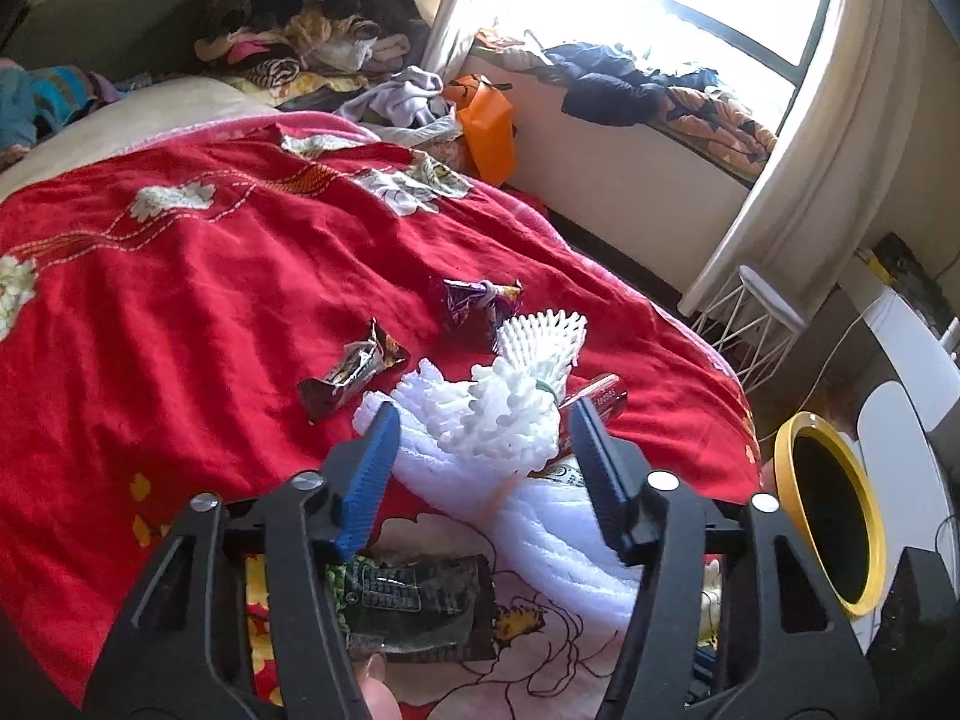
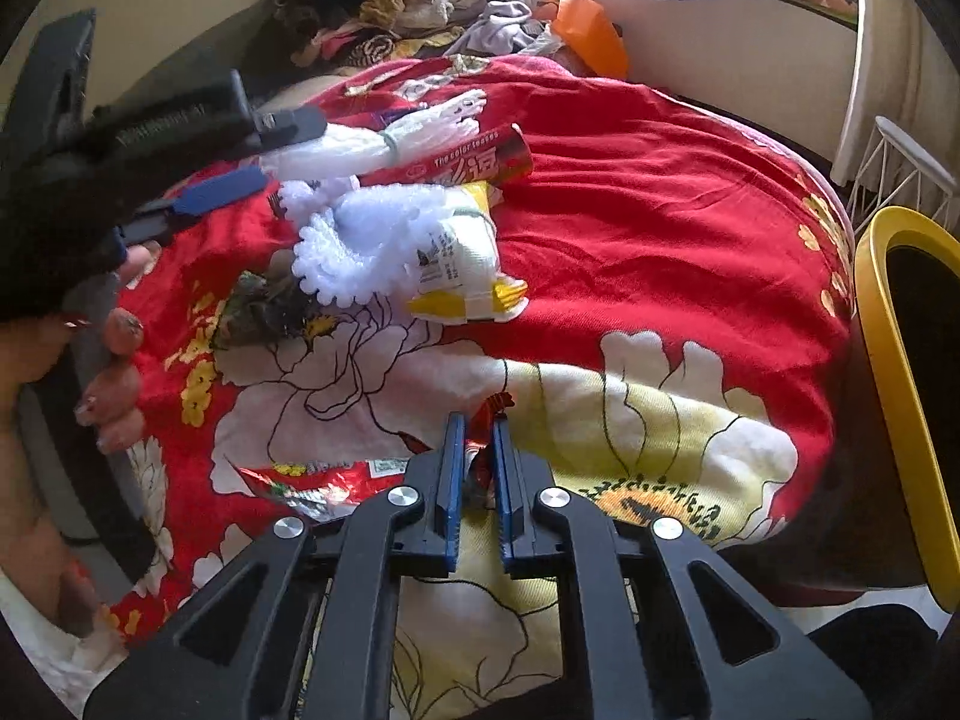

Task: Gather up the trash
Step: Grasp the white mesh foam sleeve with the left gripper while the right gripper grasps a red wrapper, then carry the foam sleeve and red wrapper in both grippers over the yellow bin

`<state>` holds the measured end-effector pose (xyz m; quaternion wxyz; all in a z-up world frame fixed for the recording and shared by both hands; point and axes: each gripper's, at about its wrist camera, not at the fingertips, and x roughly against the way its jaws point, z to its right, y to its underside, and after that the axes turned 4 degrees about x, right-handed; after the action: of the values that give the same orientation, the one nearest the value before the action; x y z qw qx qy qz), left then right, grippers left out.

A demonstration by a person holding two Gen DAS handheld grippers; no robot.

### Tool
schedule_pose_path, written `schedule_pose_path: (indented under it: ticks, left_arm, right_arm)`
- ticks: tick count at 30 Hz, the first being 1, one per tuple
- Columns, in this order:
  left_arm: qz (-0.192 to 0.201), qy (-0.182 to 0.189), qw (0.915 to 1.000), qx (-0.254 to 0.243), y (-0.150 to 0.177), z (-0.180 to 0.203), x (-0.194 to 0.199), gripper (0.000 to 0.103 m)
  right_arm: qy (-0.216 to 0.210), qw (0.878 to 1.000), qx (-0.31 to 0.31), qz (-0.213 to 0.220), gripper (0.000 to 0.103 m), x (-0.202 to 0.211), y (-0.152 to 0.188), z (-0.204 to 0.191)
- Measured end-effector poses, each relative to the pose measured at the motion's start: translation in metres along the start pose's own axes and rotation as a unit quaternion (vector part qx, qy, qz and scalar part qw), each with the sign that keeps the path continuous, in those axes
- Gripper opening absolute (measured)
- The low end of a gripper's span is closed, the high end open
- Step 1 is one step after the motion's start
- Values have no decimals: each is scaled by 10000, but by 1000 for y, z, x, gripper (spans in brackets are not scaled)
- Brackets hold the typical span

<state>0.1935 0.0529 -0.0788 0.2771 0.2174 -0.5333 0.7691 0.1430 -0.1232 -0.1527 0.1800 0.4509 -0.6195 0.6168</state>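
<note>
Trash lies on a red flowered blanket (image 1: 180, 276). In the left wrist view my left gripper (image 1: 483, 420) has its blue pads against both sides of a bundle of white foam netting (image 1: 510, 426). The right wrist view shows that gripper (image 2: 294, 150) at the upper left, astride the netting (image 2: 360, 234). My right gripper (image 2: 478, 426) is shut on the tip of a shiny red snack wrapper (image 2: 300, 483) near the blanket's front edge. A red tube wrapper (image 2: 456, 162), a yellow-white bag (image 2: 462, 264) and a dark green packet (image 1: 408, 606) lie close by.
A yellow-rimmed bin (image 1: 828, 516) (image 2: 900, 390) stands on the floor off the bed's right edge. Two dark foil wrappers (image 1: 354, 372) and a purple one (image 1: 474, 300) lie further up the blanket. Clothes are piled at the bed's head. A person's hand (image 2: 114, 372) grips the left tool.
</note>
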Motion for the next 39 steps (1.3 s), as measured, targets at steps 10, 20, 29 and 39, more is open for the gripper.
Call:
schedule_pose_path:
  ticks: [10,20,29,39]
  left_arm:
    - [63,-12,10000,17,3,-1,3,18]
    - [357,109,9990,-227,-3,16,26,15]
    - [534,146,9981,-280,-11,27,46,13]
    - [587,351,9968,-418,-15,46,62,11]
  right_arm:
    - [7,9990,10,455,5,20,-4,8]
    - [22,9957,1,927,5,46,-14,19]
    - [167,9914,122,1289,4,68,-17,23]
    - [343,9856,138,1652,4,94,-22,33]
